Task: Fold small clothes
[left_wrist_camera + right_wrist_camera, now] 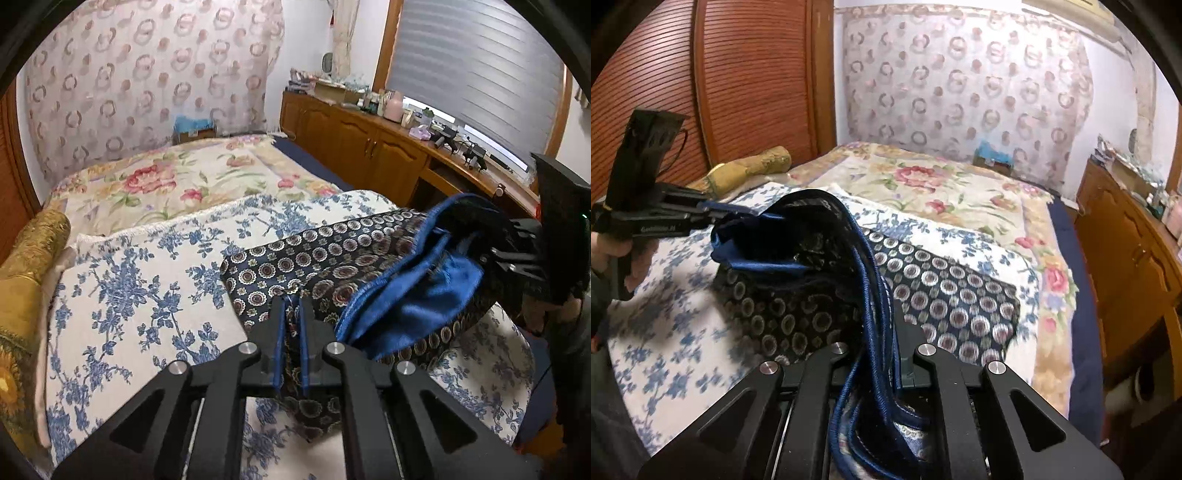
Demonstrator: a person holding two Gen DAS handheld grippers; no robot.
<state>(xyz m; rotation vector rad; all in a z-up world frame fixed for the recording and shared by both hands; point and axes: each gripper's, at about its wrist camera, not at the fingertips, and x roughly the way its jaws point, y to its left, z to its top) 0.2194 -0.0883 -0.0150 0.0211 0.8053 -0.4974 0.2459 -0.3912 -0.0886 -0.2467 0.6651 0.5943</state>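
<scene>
A small dark navy garment (325, 258) with round medallion print and a bright blue lining (417, 295) is lifted partly off the bed, its far part lying on the blue-flowered cloth (140, 280). My left gripper (291, 317) is shut on a printed fold of it. The right gripper (484, 243) pinches the blue-edged opening at the right. In the right wrist view the right gripper (882, 317) is shut on the blue piped edge of the garment (945, 291), and the left gripper (709, 218), held by a hand (613, 254), grips the other end of that opening.
The bed carries a pink-flowered quilt (177, 184) behind the blue-flowered cloth. A gold bolster (26, 266) lies at the left edge. A wooden cabinet (369, 147) cluttered with small items runs along the right, and a slatted wooden door (746, 92) stands beyond the bed.
</scene>
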